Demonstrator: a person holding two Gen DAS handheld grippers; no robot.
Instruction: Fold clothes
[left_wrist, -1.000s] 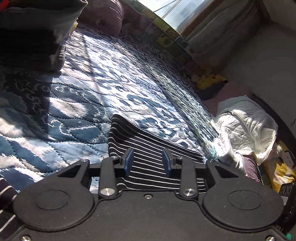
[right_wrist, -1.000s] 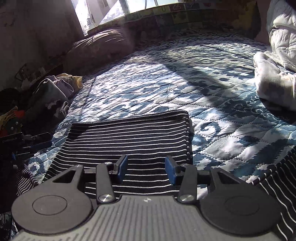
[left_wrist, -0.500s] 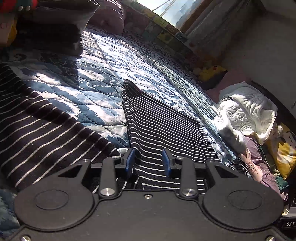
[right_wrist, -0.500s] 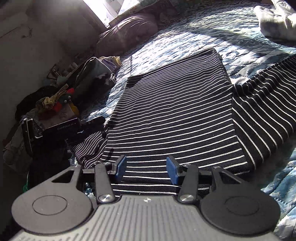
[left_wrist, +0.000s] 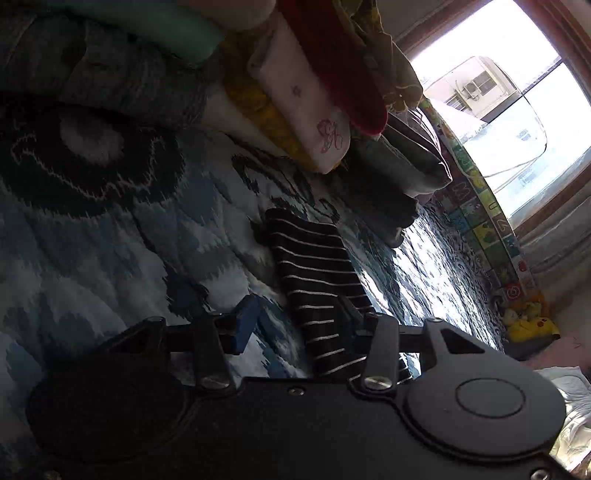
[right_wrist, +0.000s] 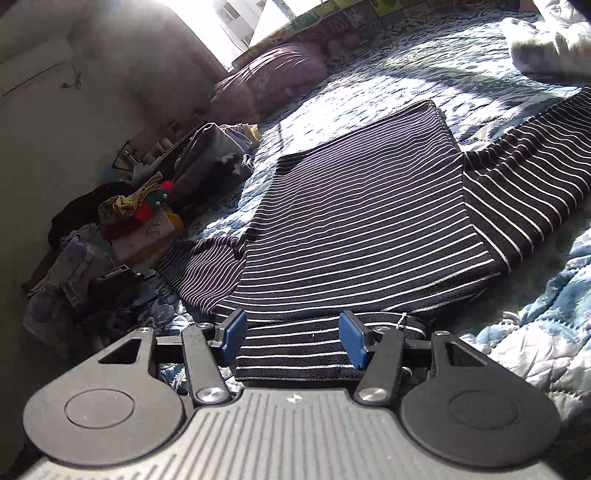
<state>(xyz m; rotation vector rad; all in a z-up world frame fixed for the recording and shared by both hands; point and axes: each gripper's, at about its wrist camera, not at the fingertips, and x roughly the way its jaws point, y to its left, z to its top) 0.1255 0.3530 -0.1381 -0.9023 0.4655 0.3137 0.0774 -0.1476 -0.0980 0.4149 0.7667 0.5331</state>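
A black top with thin white stripes (right_wrist: 354, 206) lies spread flat on the blue patterned quilt (right_wrist: 535, 314), one sleeve (right_wrist: 199, 269) out to the left and the other sleeve (right_wrist: 535, 166) out to the right. My right gripper (right_wrist: 291, 336) is open, low over the top's near edge, with a striped band of cloth between its blue pads. In the left wrist view, my left gripper (left_wrist: 295, 321) is open close above the quilt (left_wrist: 110, 258). The end of a striped sleeve (left_wrist: 314, 266) runs between its fingers, against the right one.
A pile of clothes and bags (left_wrist: 314, 92) is stacked just beyond the sleeve end, also seen as the heap (right_wrist: 136, 210) at the bed's left side. A purple pillow (right_wrist: 269, 81) lies by the window. A white blanket (right_wrist: 546, 48) sits far right.
My left gripper has swung left and down from the top's body to the sleeve end near the clothes pile. My right gripper has drawn back to the near edge. Both have opened a little wider.
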